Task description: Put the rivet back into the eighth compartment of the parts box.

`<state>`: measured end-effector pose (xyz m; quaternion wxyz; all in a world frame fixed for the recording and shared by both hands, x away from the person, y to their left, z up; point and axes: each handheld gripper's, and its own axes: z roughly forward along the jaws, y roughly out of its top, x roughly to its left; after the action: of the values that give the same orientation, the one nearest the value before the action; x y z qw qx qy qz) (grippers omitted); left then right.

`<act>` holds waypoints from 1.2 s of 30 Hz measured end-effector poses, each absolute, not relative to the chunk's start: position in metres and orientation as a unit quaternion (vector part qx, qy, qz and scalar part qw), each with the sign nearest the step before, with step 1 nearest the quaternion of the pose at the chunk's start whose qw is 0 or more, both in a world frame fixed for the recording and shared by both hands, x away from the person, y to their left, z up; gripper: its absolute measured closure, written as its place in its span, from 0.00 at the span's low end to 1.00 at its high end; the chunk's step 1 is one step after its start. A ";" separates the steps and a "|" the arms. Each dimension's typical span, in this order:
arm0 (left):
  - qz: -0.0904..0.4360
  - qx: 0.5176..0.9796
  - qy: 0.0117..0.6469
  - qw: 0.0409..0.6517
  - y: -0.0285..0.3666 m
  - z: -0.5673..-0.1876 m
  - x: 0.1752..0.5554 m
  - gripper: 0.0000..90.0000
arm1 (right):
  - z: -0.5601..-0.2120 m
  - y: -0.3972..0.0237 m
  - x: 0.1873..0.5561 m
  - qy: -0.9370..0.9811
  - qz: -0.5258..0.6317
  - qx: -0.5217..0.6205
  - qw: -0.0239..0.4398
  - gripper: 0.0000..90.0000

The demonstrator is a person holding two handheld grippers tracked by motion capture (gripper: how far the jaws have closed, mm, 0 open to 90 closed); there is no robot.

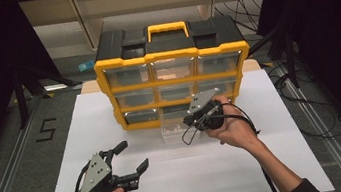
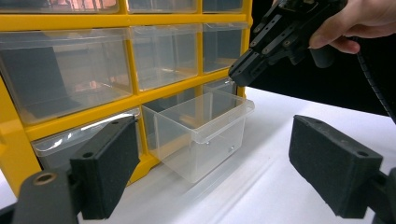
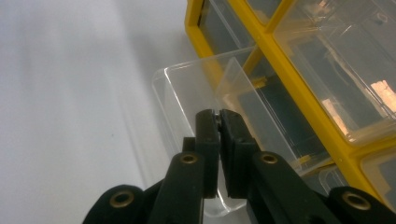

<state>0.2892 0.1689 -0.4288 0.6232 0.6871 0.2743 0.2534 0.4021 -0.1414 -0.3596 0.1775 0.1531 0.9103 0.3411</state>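
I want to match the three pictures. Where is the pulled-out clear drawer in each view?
High view: the clear drawer is at the centre, bottom row of the yellow cabinet.
Left gripper view: centre, slightly low.
Right gripper view: centre, behind the jaws.
Shared landmark: the cabinet's yellow frame.

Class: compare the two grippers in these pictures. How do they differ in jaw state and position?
The left gripper has its jaws wide apart with nothing between them; the right gripper has its jaws shut. The left hovers over the white table, away from the organiser; the right is at the pulled-out clear drawer. Both are black and hand-held.
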 end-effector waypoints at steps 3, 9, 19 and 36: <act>0.253 0.687 0.274 0.623 0.169 -0.429 0.289 0.18 | -0.361 -0.140 0.405 0.909 0.343 0.156 0.176 0.96; 0.252 0.686 0.274 0.625 0.169 -0.429 0.289 0.18 | -0.365 -0.136 0.411 0.908 0.345 0.155 0.180 0.96; 0.253 0.687 0.275 0.624 0.169 -0.429 0.289 0.18 | -0.375 -0.130 0.421 0.907 0.342 0.170 0.178 0.96; 0.252 0.685 0.274 0.626 0.169 -0.429 0.289 0.18 | -0.368 -0.134 0.416 0.890 0.371 0.189 0.184 0.50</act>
<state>0.2891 0.1687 -0.4287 0.6259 0.6852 0.2742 0.2522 0.4161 -0.1342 -0.3677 0.1841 0.1890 0.8902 0.3714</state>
